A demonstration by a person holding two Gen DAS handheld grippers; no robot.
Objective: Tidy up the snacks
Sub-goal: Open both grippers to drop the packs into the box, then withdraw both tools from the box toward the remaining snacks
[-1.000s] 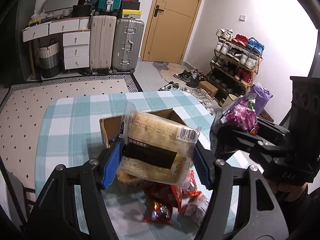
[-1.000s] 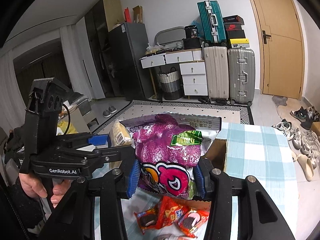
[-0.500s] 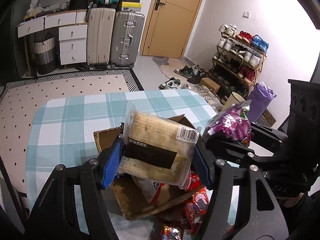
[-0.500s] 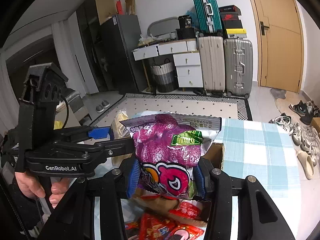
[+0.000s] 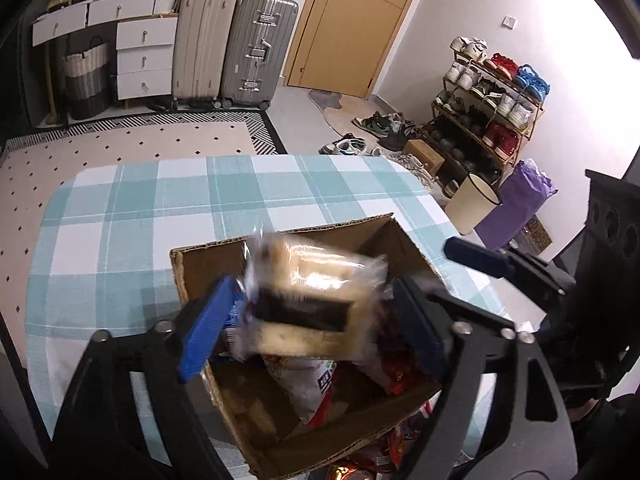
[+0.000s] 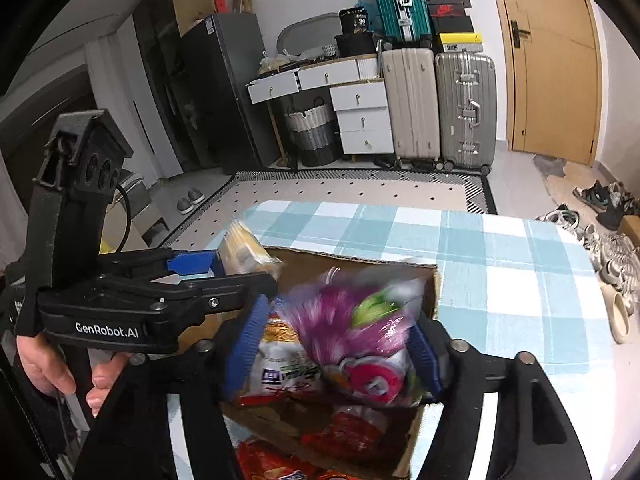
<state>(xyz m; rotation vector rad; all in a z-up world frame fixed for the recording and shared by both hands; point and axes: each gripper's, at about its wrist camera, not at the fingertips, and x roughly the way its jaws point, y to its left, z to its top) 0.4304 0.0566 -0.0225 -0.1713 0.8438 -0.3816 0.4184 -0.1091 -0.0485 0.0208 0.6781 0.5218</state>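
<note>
I have both tools over the open brown cardboard box (image 5: 304, 432) in the lower middle of each frame, and both sets of jaws are opening. In the left wrist view the left gripper (image 5: 312, 332) has its blue pads spread clear of the clear-wrapped pale bread packet with a black label (image 5: 308, 304), which sits blurred between them, apparently dropping toward the box. In the right wrist view the right gripper (image 6: 332, 348) is likewise spreading around the shiny purple snack bag with a green patch (image 6: 352, 328), also smeared and tilting between the pads, above a white-and-orange crisp packet (image 6: 284, 356) already inside. My worry is that the bread packet is near the box's left wall and could catch on the rim and tip onto the teal-and-white checked tablecloth (image 5: 132, 216); the purple bag, light and puffy, could slide off the pile and spill out the near side where red wrappers (image 6: 280, 464) lie at the bottom edge. The two tools sit close together, so a careless withdrawal could knock them. Compared with a second ago, both packets were firmly pinched and sharp; now the pads have let go, and the box has grown larger and lower in frame
</note>
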